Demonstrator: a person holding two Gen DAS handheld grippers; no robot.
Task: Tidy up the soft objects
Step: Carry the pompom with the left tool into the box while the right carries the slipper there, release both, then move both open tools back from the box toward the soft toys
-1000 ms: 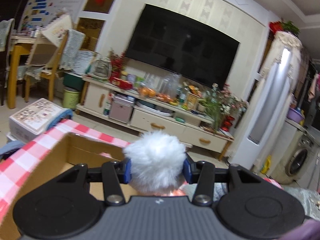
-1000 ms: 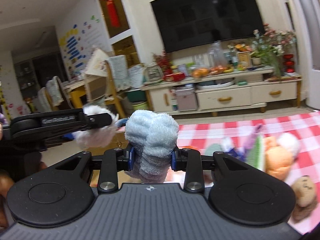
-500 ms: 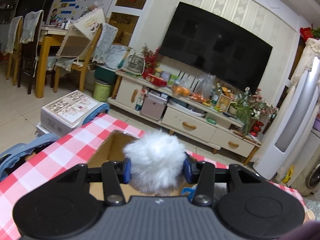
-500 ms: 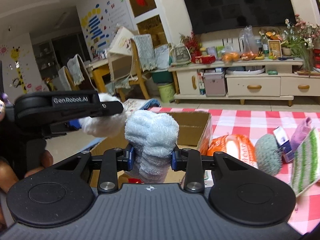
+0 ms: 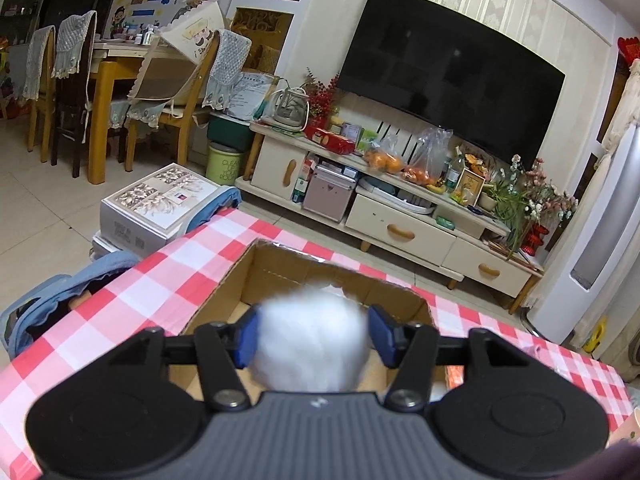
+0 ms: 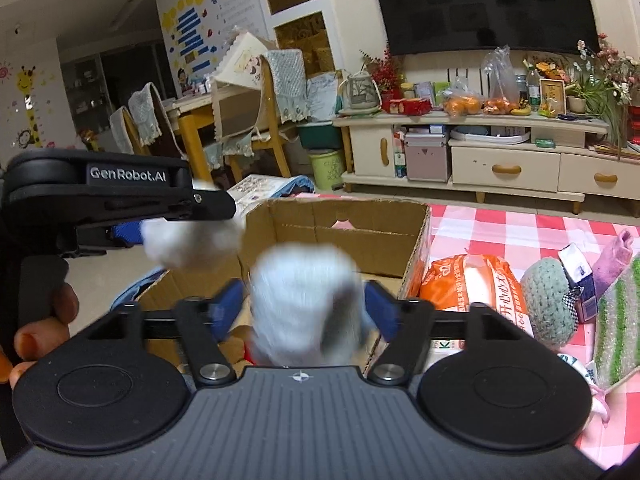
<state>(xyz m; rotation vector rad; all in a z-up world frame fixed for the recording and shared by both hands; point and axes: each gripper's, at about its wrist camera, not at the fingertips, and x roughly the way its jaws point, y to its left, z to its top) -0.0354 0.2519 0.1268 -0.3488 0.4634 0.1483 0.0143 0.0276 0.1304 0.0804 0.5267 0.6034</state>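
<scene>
My left gripper (image 5: 313,334) is shut on a white fluffy ball (image 5: 312,344) and holds it over the open cardboard box (image 5: 240,276). In the right wrist view the left gripper (image 6: 192,216) shows at the left with the white ball (image 6: 188,242) above the box's near left corner. My right gripper (image 6: 304,304) has spread jaws, and the pale blue plush toy (image 6: 306,300) between them is motion-blurred above the box (image 6: 340,224).
The box stands on a red-checked tablecloth (image 6: 500,228). To its right lie an orange packet (image 6: 472,284), a green knitted ball (image 6: 548,300), a purple soft item (image 6: 612,256) and a green striped cloth (image 6: 616,320). A TV cabinet (image 5: 400,216) stands behind.
Both grippers have moved over the cardboard box and tilted down. The right jaws have spread wider and the blue plush has become blurred between them. The left still grips the white ball.
</scene>
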